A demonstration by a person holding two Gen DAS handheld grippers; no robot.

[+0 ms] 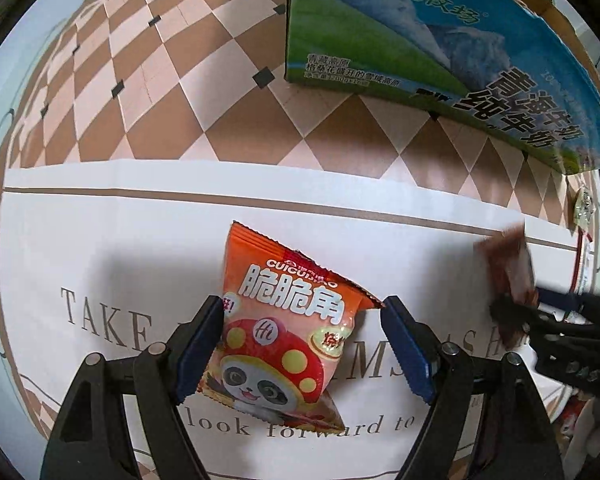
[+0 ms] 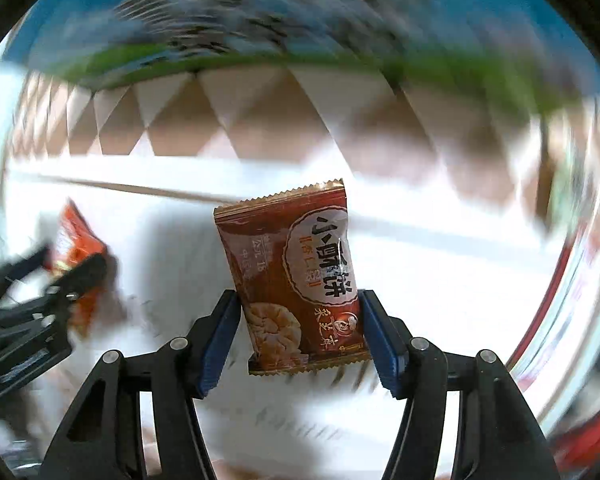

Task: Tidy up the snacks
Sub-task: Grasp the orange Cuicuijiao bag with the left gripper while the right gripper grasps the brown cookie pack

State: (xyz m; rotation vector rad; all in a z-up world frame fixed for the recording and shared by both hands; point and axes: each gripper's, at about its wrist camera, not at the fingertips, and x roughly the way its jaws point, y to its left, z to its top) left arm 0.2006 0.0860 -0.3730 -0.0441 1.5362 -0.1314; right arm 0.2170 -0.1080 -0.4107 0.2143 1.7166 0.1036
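In the left wrist view an orange snack packet with a panda (image 1: pixel 284 320) lies on the white printed tablecloth (image 1: pixel 100 248) between the fingers of my left gripper (image 1: pixel 302 308). The left pad touches its edge; the right pad stands just off its corner. In the right wrist view my right gripper (image 2: pixel 300 300) is shut on a brown biscuit packet (image 2: pixel 300 280) and holds it upright above the cloth. That packet (image 1: pixel 508 272) and gripper show blurred at the right of the left wrist view. The orange packet (image 2: pixel 74 252) and left gripper show at the left of the right wrist view.
A blue-and-green milk carton box (image 1: pixel 420 40) stands at the back right on the checkered brown part of the cloth (image 1: pixel 160 92). A small greenish packet (image 1: pixel 582 206) lies at the far right edge. The right wrist view is motion-blurred.
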